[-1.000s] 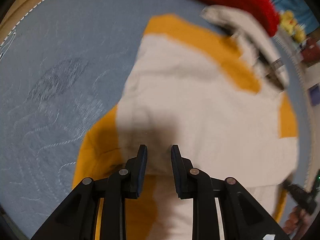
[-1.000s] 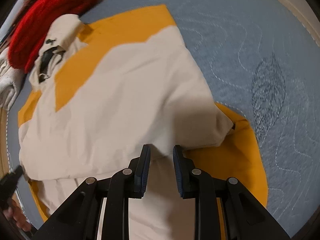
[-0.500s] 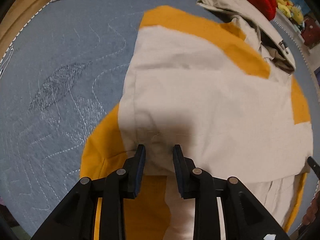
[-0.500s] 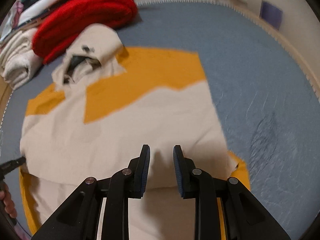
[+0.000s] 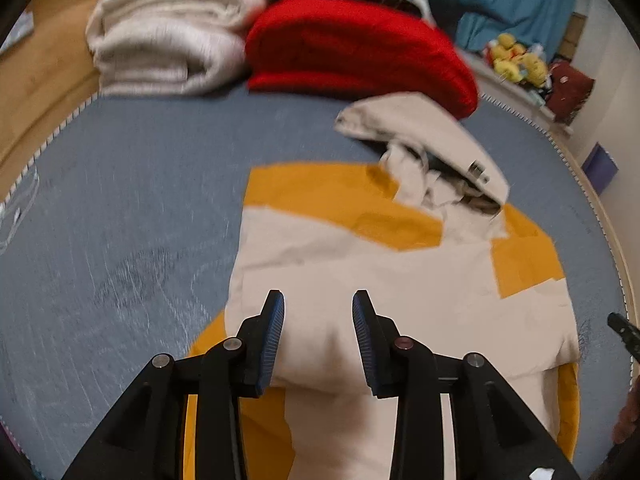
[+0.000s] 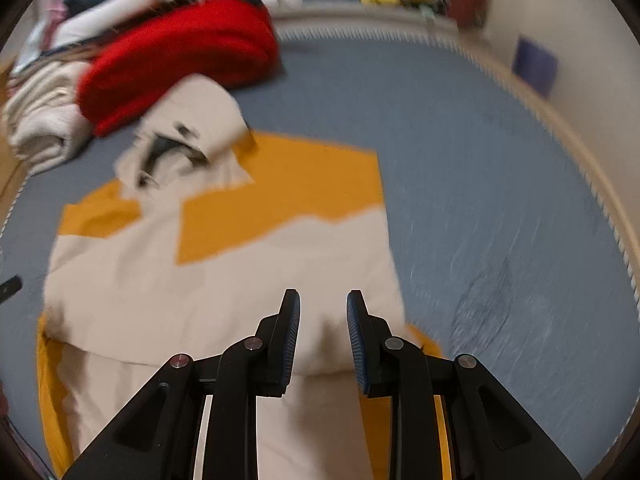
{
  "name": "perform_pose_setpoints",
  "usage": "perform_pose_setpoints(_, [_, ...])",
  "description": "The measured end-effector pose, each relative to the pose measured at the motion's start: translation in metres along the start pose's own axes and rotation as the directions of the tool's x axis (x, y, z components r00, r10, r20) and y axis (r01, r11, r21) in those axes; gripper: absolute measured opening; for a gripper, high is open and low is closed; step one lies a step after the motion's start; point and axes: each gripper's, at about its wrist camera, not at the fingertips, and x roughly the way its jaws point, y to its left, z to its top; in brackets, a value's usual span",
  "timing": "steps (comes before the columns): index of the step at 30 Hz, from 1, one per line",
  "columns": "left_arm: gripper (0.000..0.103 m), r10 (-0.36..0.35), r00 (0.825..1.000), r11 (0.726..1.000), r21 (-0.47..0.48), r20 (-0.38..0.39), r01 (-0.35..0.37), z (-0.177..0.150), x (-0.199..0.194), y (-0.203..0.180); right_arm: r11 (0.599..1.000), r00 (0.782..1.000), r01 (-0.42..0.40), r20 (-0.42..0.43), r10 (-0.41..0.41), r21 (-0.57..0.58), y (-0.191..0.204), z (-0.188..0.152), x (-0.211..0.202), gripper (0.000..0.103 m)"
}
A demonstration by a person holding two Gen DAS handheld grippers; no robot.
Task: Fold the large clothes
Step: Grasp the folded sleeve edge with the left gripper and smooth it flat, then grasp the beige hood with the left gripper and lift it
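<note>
A cream and mustard-yellow hooded jacket [image 5: 372, 276] lies partly folded on the blue-grey bedspread [image 5: 132, 200]; it also shows in the right wrist view [image 6: 224, 276]. Its hood [image 5: 424, 148] lies at the far end, by the red garment. My left gripper [image 5: 318, 304] is open and empty, above the near left fold of the jacket. My right gripper [image 6: 323, 302] is open and empty, above the near right fold. The tip of the other gripper shows at the right edge of the left wrist view [image 5: 624, 332].
A folded red garment [image 5: 360, 48] and a stack of folded cream cloth [image 5: 168, 48] lie at the far end of the bed. Yellow soft toys [image 5: 516, 60] sit on a ledge beyond. A wall [image 6: 568, 40] runs along the bed's right side.
Both grippers have tilted up and drawn back from the jacket, so the far end of the bed now shows. The jaws of both stand a little wider. The jacket lies still.
</note>
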Motion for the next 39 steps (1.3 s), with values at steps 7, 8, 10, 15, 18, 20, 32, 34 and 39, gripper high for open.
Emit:
perform_pose_setpoints(7, [0.033,-0.029,0.997,0.997,0.073,0.078,0.023,0.01,-0.019,-0.015,0.999,0.997,-0.01,0.071,0.013,-0.052,0.003,0.006,-0.042,0.026])
perform_pose_setpoints(8, [0.033,-0.03,0.996,0.995,0.093,0.089,0.022,0.011,-0.025,-0.018,0.999,0.997,-0.015,0.077,0.019,-0.053,0.002,0.007,-0.046,0.026])
perform_pose_setpoints(10, [0.033,-0.023,0.994,0.991,0.134,0.107,0.008,0.011,-0.035,-0.025,0.998,0.996,-0.018,0.092,0.023,-0.057,0.0,0.009,-0.054,0.026])
perform_pose_setpoints(15, [0.026,-0.052,0.995,0.972,0.232,0.089,0.03,0.04,-0.023,-0.042,0.998,0.992,0.002,0.129,0.005,-0.056,-0.007,0.018,-0.069,0.026])
perform_pose_setpoints(18, [0.014,-0.077,0.991,0.957,0.285,0.111,0.042,0.077,-0.001,-0.056,0.999,0.992,-0.008,0.126,0.013,-0.037,-0.014,0.024,-0.068,0.026])
perform_pose_setpoints(20, [0.011,-0.064,0.989,0.941,0.339,0.133,0.015,0.101,0.019,-0.067,1.0,0.994,-0.001,0.112,0.005,-0.028,-0.017,0.026,-0.064,0.026])
perform_pose_setpoints(32, [0.011,-0.076,0.996,0.985,0.157,0.051,0.067,0.229,0.189,-0.074,0.999,0.998,0.039,0.054,-0.038,-0.007,-0.028,0.033,-0.032,0.026])
perform_pose_setpoints(34, [0.016,-0.109,0.994,0.99,0.088,0.007,0.108,0.241,0.218,-0.072,0.999,0.998,0.048,0.041,-0.048,-0.008,-0.026,0.033,-0.023,0.026])
perform_pose_setpoints(39, [0.045,-0.131,0.986,0.99,-0.057,-0.099,0.126,0.259,0.281,-0.07,0.999,0.999,0.047,-0.001,-0.047,0.02,-0.025,0.031,-0.006,0.026])
